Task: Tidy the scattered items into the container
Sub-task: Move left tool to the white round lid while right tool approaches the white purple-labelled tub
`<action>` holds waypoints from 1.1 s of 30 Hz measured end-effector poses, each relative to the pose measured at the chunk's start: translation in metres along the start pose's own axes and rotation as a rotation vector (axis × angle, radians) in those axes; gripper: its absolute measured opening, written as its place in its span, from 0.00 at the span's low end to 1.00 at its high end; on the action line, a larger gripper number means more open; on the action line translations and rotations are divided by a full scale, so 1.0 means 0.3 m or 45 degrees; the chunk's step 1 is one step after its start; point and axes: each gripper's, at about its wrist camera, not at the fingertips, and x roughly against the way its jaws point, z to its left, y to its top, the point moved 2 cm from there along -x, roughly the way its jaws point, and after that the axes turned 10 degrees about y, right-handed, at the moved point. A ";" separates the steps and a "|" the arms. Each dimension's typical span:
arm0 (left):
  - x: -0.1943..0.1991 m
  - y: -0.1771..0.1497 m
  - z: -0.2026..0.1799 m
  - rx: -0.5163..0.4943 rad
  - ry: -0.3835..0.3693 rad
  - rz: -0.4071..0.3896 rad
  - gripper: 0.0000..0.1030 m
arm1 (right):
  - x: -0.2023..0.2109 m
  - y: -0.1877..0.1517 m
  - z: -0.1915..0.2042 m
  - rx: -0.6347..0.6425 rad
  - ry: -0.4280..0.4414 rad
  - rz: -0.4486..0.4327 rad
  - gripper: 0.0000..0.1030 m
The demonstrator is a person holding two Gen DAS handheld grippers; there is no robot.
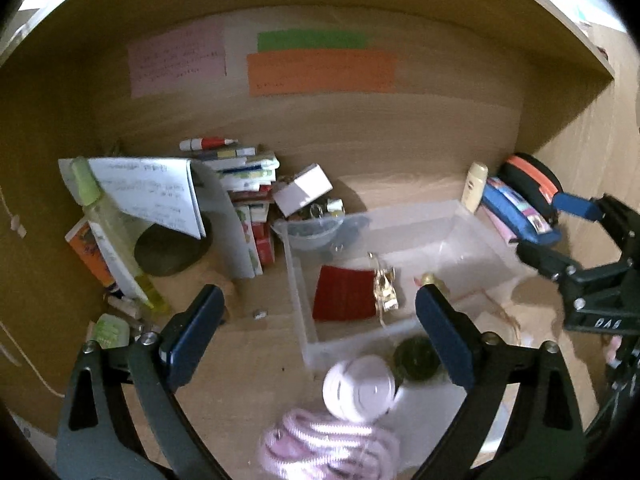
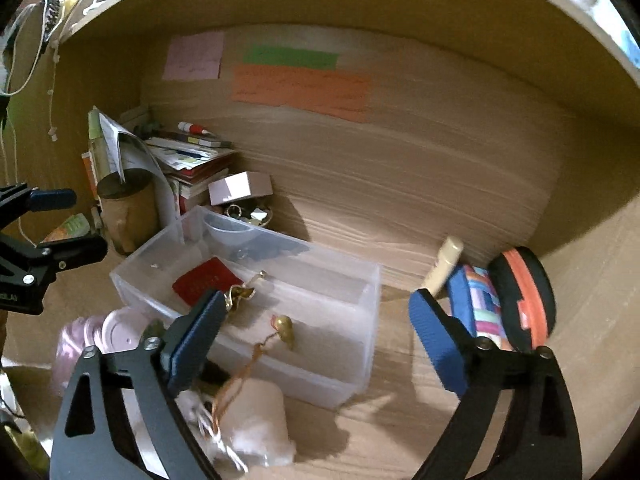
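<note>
Translucent plastic forms the container (image 1: pixel 420 240), a rectangular bin on the wooden surface (image 1: pixel 248 344) inside a desk alcove. In the left wrist view it lies at about one o'clock from the left gripper (image 1: pixel 320 320), its long axis running from lower left to upper right. A red card (image 1: pixel 344 294), a gold clip (image 1: pixel 386 290) and a small gold bell on a cord (image 2: pixel 285 326) already lie inside.

Both pairs of fingers are spread wide and released, with nothing between them. The right gripper (image 2: pixel 316 320) hangs over the bin's near right end.

Scattered items remain outside. A pink round case (image 1: pixel 360 386) and a pink coiled cable (image 1: pixel 332 448) lie at six o'clock, just beside the bin's near wall and directly under the left fingers, so the left hand looks nearer to them. A cream bottle (image 2: pixel 442 266), a striped blue pouch (image 2: pixel 478 300) and a black and orange round case (image 2: pixel 524 292) sit at two o'clock from the right fingers, beyond the bin's right end, so the right hand looks nearer to those.
</note>
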 end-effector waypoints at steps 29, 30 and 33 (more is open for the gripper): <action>-0.218 -0.262 -0.054 -0.001 -0.093 0.428 0.95 | -0.103 -0.311 0.011 -0.170 0.188 0.370 0.91; -0.222 -0.262 -0.053 0.006 -0.098 0.435 0.95 | -0.109 -0.314 0.008 -0.171 0.186 0.376 0.91; -0.234 -0.265 -0.050 0.032 -0.107 0.454 0.95 | -0.130 -0.316 0.006 -0.196 0.215 0.399 0.91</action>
